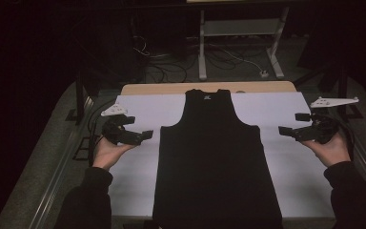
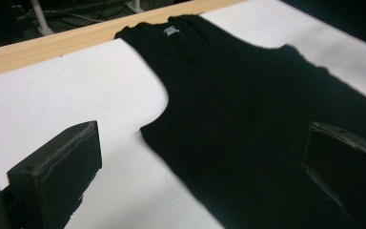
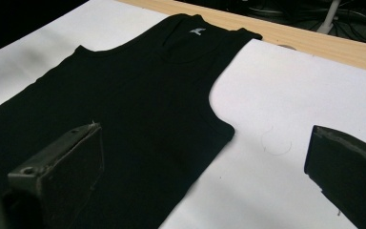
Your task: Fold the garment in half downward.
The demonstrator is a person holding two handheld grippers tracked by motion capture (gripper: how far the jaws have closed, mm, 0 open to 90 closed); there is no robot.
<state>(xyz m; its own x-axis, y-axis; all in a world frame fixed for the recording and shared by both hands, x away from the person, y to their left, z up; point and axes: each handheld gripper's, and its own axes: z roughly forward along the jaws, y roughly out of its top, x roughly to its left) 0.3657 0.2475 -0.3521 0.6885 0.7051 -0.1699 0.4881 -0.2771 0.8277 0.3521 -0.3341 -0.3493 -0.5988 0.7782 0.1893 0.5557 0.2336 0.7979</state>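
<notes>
Tank top [image 1: 217, 162] — black, spread flat with its front up on the white sheet [image 1: 138, 157] that covers the tabletop [image 1: 181, 88], whose wooden edge shows beyond the neckline. I see a small pale label [image 2: 170, 31] inside the collar. My left gripper [image 1: 136, 128] hovers just beside the tank top's left edge, near the armhole, held in an upturned hand [image 1: 106, 151]; its fingers [image 2: 57, 171] stand wide apart and hold nothing. My right gripper [image 1: 293, 125] hangs off the tank top's right side — a little farther out, over the white sheet — with its fingers [image 3: 59, 167] likewise spread wide and empty. Cables [image 1: 219, 55] and a stand's legs [image 1: 202, 47] lie on the floor beyond the tank top.
</notes>
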